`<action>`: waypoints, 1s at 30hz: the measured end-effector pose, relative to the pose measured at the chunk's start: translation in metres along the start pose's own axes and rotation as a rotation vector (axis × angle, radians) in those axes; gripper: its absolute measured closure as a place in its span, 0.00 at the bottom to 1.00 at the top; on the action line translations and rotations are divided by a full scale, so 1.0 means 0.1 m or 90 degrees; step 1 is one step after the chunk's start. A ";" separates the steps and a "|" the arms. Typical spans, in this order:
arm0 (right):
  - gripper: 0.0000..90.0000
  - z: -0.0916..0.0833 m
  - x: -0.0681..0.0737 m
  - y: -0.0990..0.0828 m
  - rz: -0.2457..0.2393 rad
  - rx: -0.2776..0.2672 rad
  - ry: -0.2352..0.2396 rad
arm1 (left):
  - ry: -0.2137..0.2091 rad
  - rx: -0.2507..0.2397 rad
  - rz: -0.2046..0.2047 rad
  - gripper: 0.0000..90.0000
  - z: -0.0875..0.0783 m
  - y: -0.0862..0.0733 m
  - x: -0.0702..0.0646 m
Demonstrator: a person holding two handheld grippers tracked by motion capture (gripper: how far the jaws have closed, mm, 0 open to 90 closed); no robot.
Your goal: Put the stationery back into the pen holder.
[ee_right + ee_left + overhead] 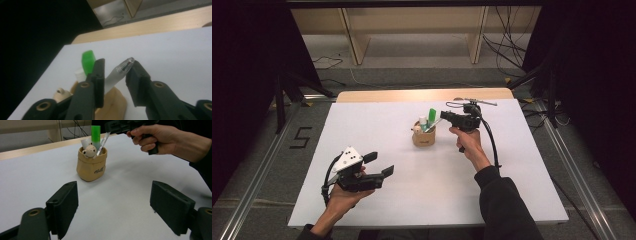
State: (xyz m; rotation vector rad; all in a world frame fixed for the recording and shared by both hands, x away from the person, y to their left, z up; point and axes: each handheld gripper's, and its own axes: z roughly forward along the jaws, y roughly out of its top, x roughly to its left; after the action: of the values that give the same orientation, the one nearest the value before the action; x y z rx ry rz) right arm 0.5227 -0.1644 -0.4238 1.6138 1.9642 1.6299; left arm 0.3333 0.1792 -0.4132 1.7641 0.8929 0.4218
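White bench (377, 200), wood strip at far edge; grey floor, cables behind. Tan pouch (91, 166) mid-bench holds a clear pen (117, 75), long axis tilted, tip pointing up and away from pouch. Right tool (115, 75): jaws narrowed about pen, contact unclear. Left tool (113, 207): jaws apart, near side of pouch.

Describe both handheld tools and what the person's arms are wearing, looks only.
Left tool: black body, two flat black rectangular jaws, a white three-cornered plate with dark dots on top, black cable looping behind. Right tool: black pistol-grip body, a thin grey bar on top, black cable trailing along the forearm. Right arm in a dark long sleeve; left forearm bare.
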 end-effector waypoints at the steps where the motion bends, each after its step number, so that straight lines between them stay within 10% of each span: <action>1: 0.82 -0.01 0.03 0.01 -0.004 -0.006 0.001 | 0.000 0.000 0.000 0.25 0.00 0.00 0.00; 9: 0.86 -0.02 0.35 0.04 -0.115 -0.009 -0.012 | 0.000 0.002 -0.002 0.25 0.00 0.00 0.00; 21: 0.87 0.14 0.42 -0.10 -0.125 0.022 -0.014 | -0.004 0.007 0.000 0.26 0.02 -0.01 -0.01; 30: 0.48 -0.09 0.31 -0.05 -0.121 0.027 -0.009 | -0.002 0.005 -0.003 0.26 0.02 -0.01 0.00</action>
State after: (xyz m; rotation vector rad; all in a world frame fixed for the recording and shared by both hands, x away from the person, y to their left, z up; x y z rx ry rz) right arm 0.5007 -0.1456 -0.4090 1.3987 2.0862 1.5127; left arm 0.3336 0.1781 -0.4147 1.7686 0.8975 0.4118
